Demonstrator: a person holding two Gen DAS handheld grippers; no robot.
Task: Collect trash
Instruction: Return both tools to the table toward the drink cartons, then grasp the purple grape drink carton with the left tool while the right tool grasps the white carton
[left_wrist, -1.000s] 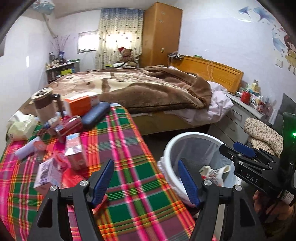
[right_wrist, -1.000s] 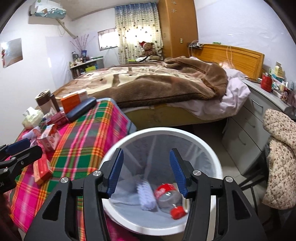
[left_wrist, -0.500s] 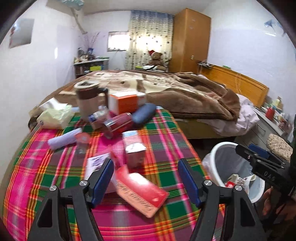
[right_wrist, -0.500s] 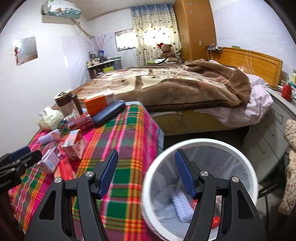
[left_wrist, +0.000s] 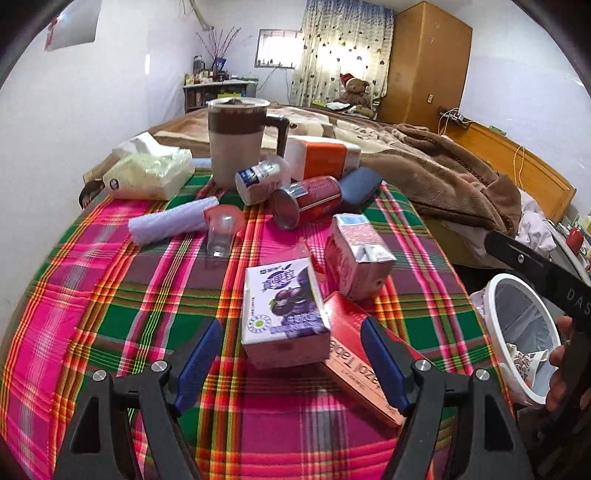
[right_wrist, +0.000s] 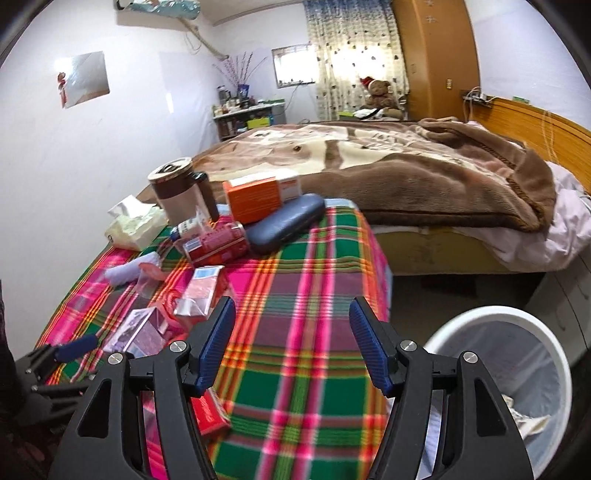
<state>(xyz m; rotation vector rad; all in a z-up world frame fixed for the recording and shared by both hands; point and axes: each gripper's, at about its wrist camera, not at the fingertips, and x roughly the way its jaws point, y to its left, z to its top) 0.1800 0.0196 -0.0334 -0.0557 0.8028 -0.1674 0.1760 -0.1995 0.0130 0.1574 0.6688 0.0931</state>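
Bedroom clutter covers a plaid-clothed table (left_wrist: 110, 314): the left gripper (left_wrist: 291, 360), jaws opening and empty, lines up on a purple juice carton (left_wrist: 282, 314) near the front edge, while the right gripper (right_wrist: 291, 339) hangs empty and wide by the bin (right_wrist: 546, 347) off the table's right corner.

**Cluttered plaid table**

A table under a pink, green and orange plaid cloth (left_wrist: 122, 317) carries a purple juice carton (left_wrist: 282, 314) leaning on a flat red box (left_wrist: 364, 363), a pink carton (left_wrist: 356, 256), a red can (left_wrist: 308, 201) on its side, a clear cup (left_wrist: 219, 230), a rolled bag (left_wrist: 170, 223), a tissue pack (left_wrist: 147, 175), a lidded jug (left_wrist: 236, 142), an orange box (left_wrist: 321, 157) and a blue case (left_wrist: 360, 184)
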